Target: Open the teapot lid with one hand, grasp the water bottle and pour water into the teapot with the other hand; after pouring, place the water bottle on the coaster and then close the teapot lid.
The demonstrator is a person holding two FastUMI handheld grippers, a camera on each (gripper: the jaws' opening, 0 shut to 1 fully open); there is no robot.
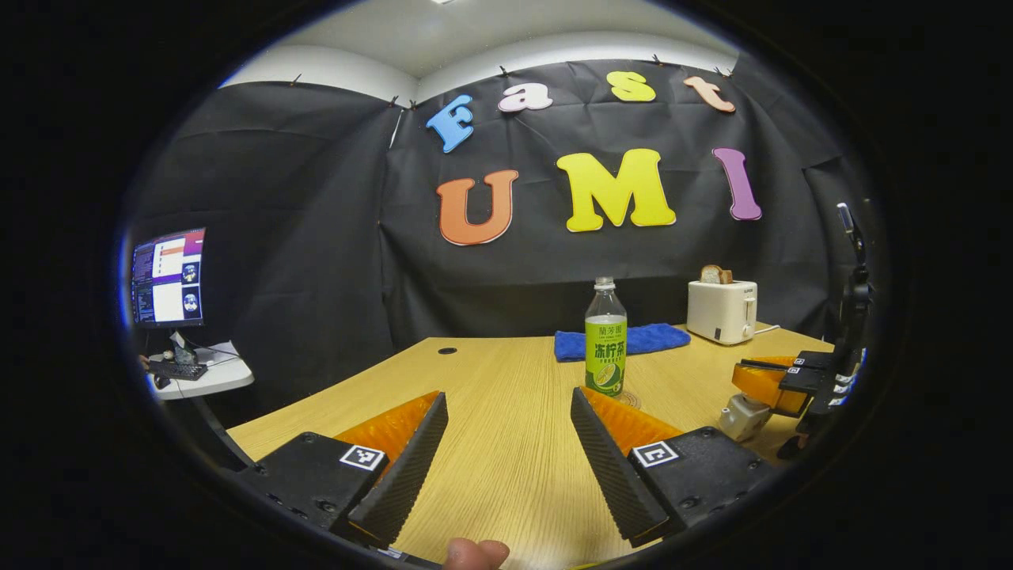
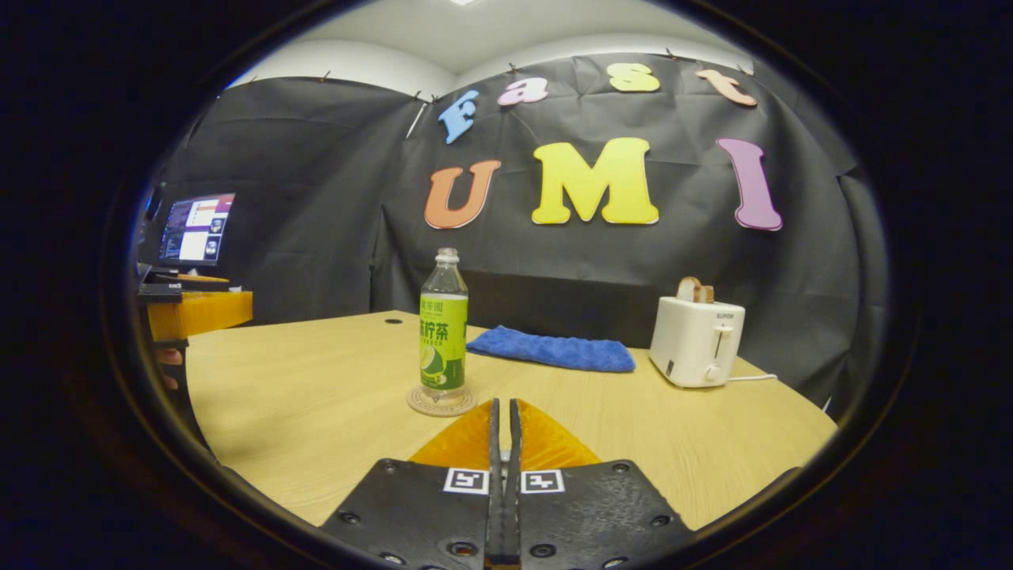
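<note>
Black cloth wall (image 2: pixel 316 198), wooden table (image 2: pixel 316 396)

Green-labelled water bottle (image 2: pixel 443 332) stands upright on coaster (image 2: pixel 440 402).

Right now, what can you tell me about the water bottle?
The clear plastic water bottle with a green label stands upright on a round woven coaster on the light wooden table. It has no cap, and clear liquid shows above the label. Neither hand-held gripper touches it; a blue cloth lies behind.
</note>
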